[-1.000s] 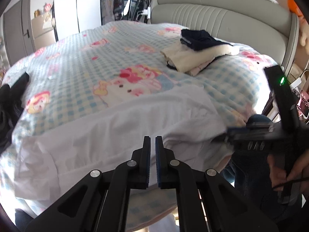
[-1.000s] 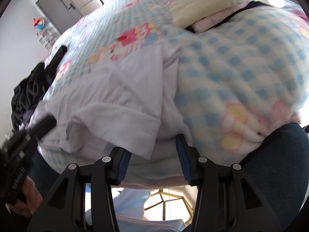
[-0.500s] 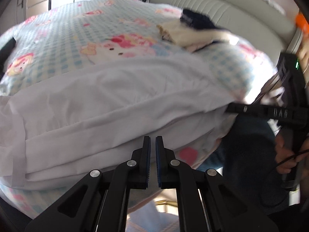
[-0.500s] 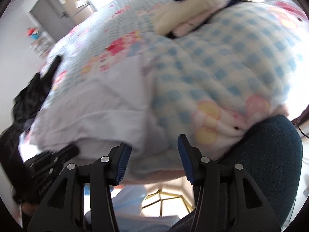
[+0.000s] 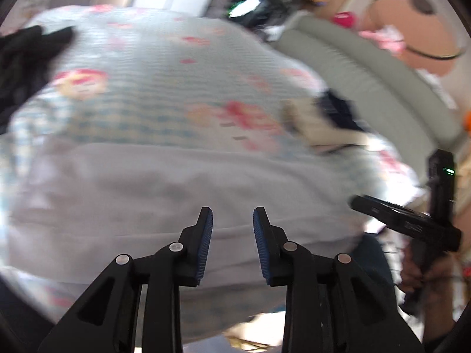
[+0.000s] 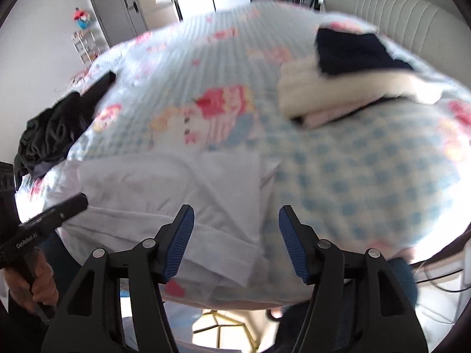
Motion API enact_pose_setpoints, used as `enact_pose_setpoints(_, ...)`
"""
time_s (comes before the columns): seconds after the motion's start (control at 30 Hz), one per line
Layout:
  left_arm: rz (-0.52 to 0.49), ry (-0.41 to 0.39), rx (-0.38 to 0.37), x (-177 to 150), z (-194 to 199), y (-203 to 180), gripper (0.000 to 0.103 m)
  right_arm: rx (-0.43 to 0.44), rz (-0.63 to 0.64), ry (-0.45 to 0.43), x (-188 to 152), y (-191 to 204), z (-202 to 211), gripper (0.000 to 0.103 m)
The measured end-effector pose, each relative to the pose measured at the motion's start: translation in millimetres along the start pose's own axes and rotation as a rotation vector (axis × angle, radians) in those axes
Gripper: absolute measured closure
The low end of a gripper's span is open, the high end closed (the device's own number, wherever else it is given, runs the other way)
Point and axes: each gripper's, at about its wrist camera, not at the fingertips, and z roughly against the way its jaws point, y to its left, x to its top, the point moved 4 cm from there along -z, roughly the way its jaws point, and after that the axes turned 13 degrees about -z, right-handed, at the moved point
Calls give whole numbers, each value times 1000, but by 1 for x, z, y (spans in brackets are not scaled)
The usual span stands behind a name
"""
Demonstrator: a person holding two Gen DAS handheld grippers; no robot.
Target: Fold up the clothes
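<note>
The left hand-held gripper [image 5: 232, 220] has its two blue-padded fingers apart with nothing between them, poised just over the near edge of the white garment [image 5: 164, 194]. The right hand-held gripper [image 6: 237, 220] is spread wider, also holding nothing, above the garment's right end [image 6: 188, 194], where a folded flap stops against the checked bedspread [image 6: 353, 176].

The white garment lies flattened along the front edge of the bed, partly folded, and nothing sits on top of it. Farther back on the bedspread stands one stack of folded clothes [image 6: 347, 88]: a dark navy piece on top, a cream one under it, and a pink edge showing below. At the bed's left side lies one heap of dark clothes [image 6: 56, 132], well apart from the white garment. A padded grey headboard [image 5: 368, 67] runs behind the stack.

The left view is heavily blurred, so the stack [image 5: 326, 120] and dark heap [image 5: 26, 56] are only smears there; it does show the right tool's black body with a green light. The right view is sharper and alone shows a grey door [image 6: 114, 6] and a small shelf rack [image 6: 85, 44] by the wall, plus the left tool gripped in a hand at the lower left.
</note>
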Motion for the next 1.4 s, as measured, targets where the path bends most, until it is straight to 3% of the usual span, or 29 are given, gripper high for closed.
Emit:
enact_pose_setpoints(0.07,36,49,55,-11,-1,17,71,-1,-16,66,-12,-2,-21,42)
enact_pose_setpoints(0.13,77,90,51,-23,1,33,71,-14,-34,82,-21,-9,-26,42)
enact_pose_setpoints(0.17,101,95,38,-28,6,39,71,-22,-46,76,-23,-13,-24,42)
enact_pose_setpoints(0.27,157,59,98,-34,34,49,67,-45,-80,57,-29,-27,-19,40)
enact_pose_setpoints(0.37,152,-3,103,-30,47,54,62,-68,-115,39,-36,-41,-13,40)
enact_pose_setpoints(0.47,141,11,124,-33,41,57,62,-17,-125,36,-40,-42,-7,40)
enact_pose_setpoints(0.6,177,60,162,-35,35,69,62,-53,-139,68,-43,-45,-14,41)
enact_pose_setpoints(0.67,198,17,155,-33,48,72,62,-79,-183,53,-43,-54,-11,41)
enact_pose_setpoints(0.8,167,-75,165,-23,66,68,60,-50,-202,10,-36,-61,4,40)
enact_pose_setpoints(0.9,183,-62,219,-20,65,78,60,-17,-218,-6,-30,-64,10,40)
enact_pose_setpoints(1.07,150,-55,194,-23,63,72,60,-3,-259,-3,-25,-71,11,40)
enact_pose_setpoints(1.13,117,-10,214,-27,52,68,60,16,-208,33,-28,-60,4,40)
enact_pose_setpoints(1.23,153,57,264,-34,41,79,61,5,-139,68,-36,-44,-8,40)
enact_pose_setpoints(1.37,170,55,343,-32,53,91,62,-27,-189,121,-43,-54,-21,40)
enact_pose_setpoints(1.4,169,38,308,-28,59,86,62,-11,-201,119,-42,-57,-18,40)
